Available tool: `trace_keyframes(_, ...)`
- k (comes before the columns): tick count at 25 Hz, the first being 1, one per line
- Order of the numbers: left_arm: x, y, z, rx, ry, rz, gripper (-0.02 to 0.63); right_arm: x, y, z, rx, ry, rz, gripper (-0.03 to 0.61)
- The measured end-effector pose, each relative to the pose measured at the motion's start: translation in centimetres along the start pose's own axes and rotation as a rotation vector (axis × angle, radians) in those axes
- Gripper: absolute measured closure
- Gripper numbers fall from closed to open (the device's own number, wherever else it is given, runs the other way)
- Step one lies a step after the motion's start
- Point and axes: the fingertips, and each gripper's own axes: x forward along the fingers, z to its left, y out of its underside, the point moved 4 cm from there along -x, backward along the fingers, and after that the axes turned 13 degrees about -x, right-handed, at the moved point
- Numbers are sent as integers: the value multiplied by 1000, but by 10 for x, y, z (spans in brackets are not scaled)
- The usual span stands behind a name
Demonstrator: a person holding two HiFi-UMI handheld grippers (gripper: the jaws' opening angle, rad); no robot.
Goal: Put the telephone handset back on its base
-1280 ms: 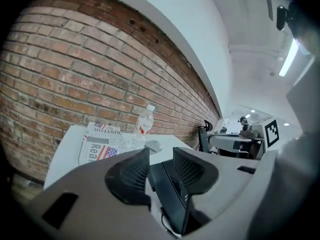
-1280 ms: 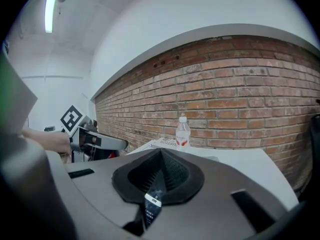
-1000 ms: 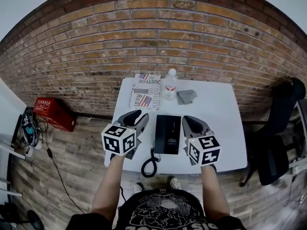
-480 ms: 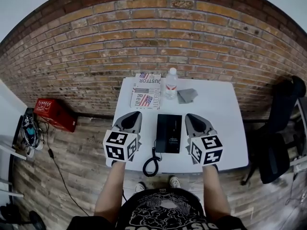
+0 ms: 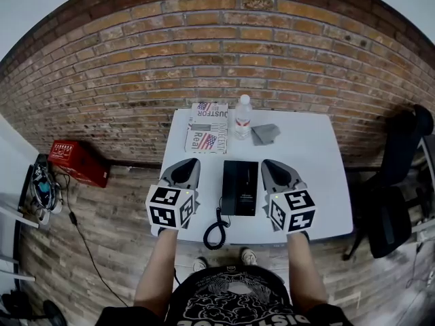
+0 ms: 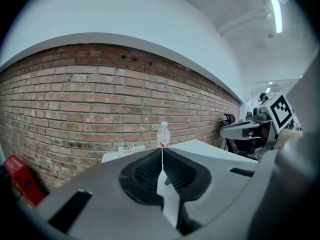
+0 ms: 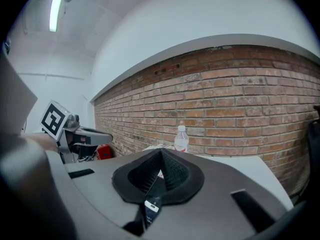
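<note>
I hold both tools level over the near edge of the white table [image 5: 306, 161], 1 on each side of the telephone [image 5: 239, 187]. The left gripper [image 5: 187, 168] stands just left of the telephone and the right gripper [image 5: 273, 170] just right of it, neither touching it. In the left gripper view the ribbed pads meet along a thin seam with nothing between them. The right gripper view shows the same: tips pressed together, nothing gripped, and only a sliver of the black telephone visible below through the gap behind the tips. The telephone reads as 1 black block, with its coiled cord [image 5: 215, 234] hanging off the table edge on its near-left side. I cannot tell from these views whether the handset lies seated in its cradle or loose on top. My judgement is that I should settle that first. If it is loose, I would spread 1 gripper's jaws fully before descending and take the handset across its narrow middle. I would then lower it parallel to the base, with the cord trailing free on the near side. Beyond the telephone stand a water bottle [image 5: 242, 117], a grey cloth [image 5: 264, 135] and a magazine [image 5: 206, 129], all well apart from the work.
</note>
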Motion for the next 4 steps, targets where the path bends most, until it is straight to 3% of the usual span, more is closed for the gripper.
trace_keyframes(4, 2, 2, 0, 1, -1, 5, 601, 0, 0, -2, -3, 2, -2, 577)
